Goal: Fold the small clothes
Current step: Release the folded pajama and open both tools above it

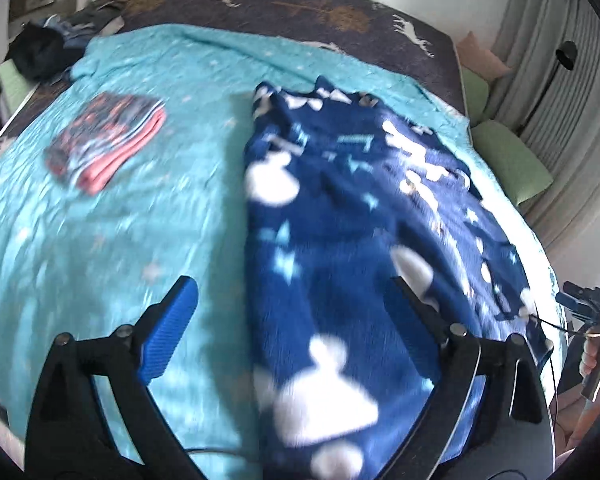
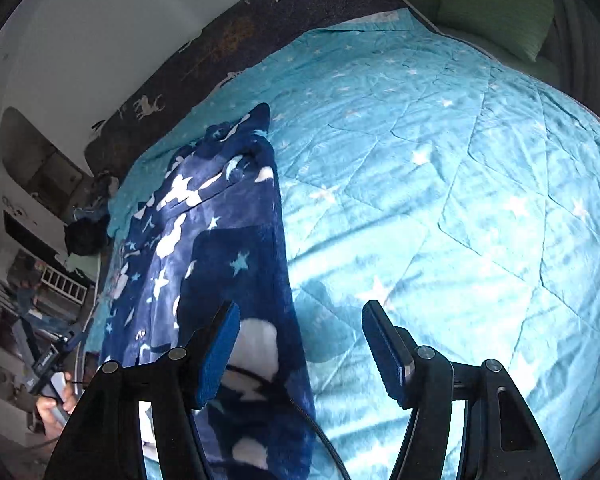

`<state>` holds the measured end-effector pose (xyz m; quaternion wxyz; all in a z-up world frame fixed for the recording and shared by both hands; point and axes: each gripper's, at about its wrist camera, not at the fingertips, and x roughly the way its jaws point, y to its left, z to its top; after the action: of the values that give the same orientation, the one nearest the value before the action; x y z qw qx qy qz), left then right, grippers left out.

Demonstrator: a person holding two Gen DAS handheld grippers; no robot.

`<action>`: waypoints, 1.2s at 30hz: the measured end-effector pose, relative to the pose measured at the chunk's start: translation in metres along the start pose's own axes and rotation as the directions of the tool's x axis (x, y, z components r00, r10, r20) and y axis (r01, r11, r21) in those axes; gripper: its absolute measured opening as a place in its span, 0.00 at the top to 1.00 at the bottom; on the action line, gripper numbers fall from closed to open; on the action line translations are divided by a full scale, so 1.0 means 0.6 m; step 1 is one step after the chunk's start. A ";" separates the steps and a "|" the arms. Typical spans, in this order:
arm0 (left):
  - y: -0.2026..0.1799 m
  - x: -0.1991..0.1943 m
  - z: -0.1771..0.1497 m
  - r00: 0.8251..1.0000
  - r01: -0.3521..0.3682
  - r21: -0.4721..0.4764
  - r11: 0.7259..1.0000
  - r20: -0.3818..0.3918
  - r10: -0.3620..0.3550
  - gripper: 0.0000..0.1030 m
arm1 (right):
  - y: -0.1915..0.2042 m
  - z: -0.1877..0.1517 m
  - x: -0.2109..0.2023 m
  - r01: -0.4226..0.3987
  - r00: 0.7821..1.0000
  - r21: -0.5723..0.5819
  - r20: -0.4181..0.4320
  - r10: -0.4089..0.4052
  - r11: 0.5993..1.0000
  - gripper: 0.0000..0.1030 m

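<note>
Both the left gripper and right gripper hover released over a lengthwise-folded navy fleece garment, whose next fold calls for fresh grasps.

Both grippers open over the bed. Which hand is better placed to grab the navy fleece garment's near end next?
Probably left: the left gripper straddles the navy fleece garment. The right gripper hangs mostly over turquoise quilt.

Navy garment with white shapes and pale stars, turquoise star-print quilt, pink-edged folded clothes
</note>
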<state>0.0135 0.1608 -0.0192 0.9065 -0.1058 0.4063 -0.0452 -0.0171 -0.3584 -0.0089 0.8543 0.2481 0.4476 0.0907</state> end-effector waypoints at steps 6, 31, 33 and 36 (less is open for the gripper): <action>-0.009 -0.036 -0.055 0.999 -0.022 -0.028 0.999 -0.026 0.021 0.09 | 0.044 -0.057 -0.025 0.008 1.000 -0.141 -0.019 -0.011 0.990 0.34; -0.012 -0.037 -0.146 0.992 -0.071 -0.016 0.997 -0.105 0.069 0.09 | -0.057 -0.144 -0.242 0.011 0.989 -0.072 0.145 0.000 0.997 0.23; -0.010 -0.034 -0.150 0.991 -0.065 -0.016 0.998 -0.117 0.062 0.09 | -0.049 -0.140 -0.182 -0.087 0.994 -0.058 0.067 0.091 0.994 0.23; -0.005 -0.037 -0.159 0.991 -0.060 -0.016 0.998 -0.117 0.058 0.09 | -0.033 -0.137 -0.082 -0.110 0.992 -0.031 -0.059 0.108 0.993 0.23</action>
<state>-0.0723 0.1468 -0.0644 0.8811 -0.0997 0.4619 -0.0204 -0.1138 -0.3656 -0.0225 0.8391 0.2547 0.4559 0.1522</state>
